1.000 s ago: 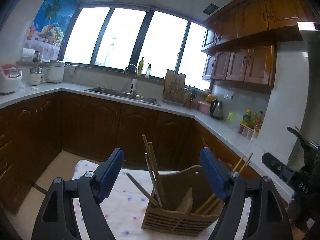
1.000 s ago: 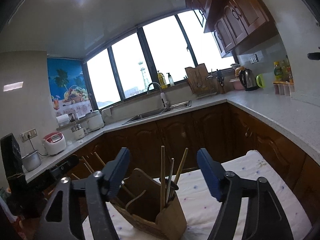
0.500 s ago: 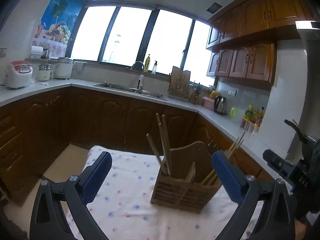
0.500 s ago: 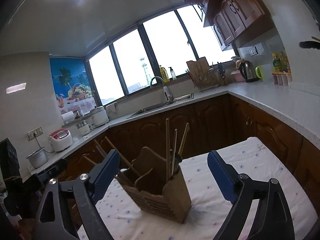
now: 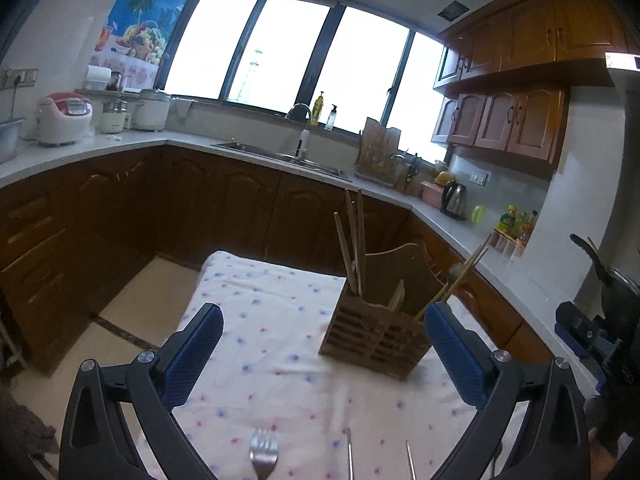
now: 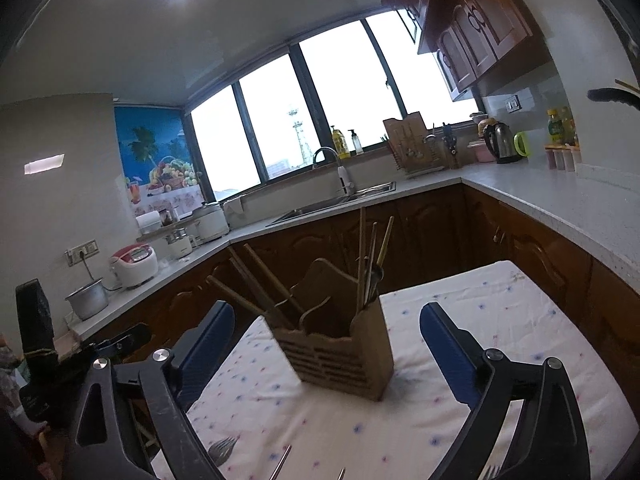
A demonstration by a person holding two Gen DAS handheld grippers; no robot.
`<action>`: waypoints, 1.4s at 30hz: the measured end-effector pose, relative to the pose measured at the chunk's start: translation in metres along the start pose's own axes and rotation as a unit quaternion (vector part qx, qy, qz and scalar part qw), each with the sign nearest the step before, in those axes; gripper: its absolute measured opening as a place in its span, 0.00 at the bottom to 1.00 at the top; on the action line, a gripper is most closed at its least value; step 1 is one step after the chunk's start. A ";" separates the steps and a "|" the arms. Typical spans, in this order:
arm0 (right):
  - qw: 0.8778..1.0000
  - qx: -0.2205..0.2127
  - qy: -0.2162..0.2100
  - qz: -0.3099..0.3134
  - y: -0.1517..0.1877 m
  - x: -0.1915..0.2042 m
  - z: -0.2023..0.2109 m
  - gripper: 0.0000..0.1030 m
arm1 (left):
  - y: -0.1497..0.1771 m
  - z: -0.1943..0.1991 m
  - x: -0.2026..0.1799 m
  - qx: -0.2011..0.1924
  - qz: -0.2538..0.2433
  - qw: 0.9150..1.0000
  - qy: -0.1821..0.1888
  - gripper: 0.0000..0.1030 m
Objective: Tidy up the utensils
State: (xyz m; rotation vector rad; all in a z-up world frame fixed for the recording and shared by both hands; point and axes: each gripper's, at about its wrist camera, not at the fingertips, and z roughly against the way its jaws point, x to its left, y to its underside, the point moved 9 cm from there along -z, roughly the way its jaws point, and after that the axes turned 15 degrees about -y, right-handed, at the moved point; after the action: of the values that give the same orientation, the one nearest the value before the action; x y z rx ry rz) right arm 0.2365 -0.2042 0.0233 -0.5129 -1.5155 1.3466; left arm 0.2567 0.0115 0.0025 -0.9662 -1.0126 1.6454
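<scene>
Both grippers, left gripper and right gripper, have drawn back from the wooden holder with jaws just opened wide and empty, so the next step seems picking the fork from the tablecloth.

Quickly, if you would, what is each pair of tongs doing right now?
Left tongs: open, jaws just widened, nothing between them.
Right tongs: open, jaws just been opening, holding nothing.

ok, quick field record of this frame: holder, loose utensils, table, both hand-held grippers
holder: wooden utensil holder upright on the table, chopsticks standing in it
loose utensils: fork lying on the cloth at the near edge, two thin metal tips beside it, type unclear
table: white dotted tablecloth
left hand-held gripper: open, nothing between the pads
right hand-held gripper: open, jaws just been opening, empty
</scene>
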 end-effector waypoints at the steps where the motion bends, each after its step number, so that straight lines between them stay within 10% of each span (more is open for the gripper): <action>1: 1.000 0.000 -0.001 0.001 0.002 0.002 0.003 0.93 | 0.002 0.009 0.001 -0.001 -0.002 1.000 -0.001 0.99; 42: 0.995 0.041 0.022 0.091 0.089 0.052 0.101 1.00 | 0.068 0.152 0.061 -0.030 -0.109 0.990 -0.082 0.99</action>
State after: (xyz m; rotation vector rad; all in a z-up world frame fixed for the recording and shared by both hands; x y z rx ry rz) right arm 0.1021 -0.1846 -0.0253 -0.6363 -1.3973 1.5202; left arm 0.0814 0.0274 -0.0170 -0.7383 -1.2390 1.5371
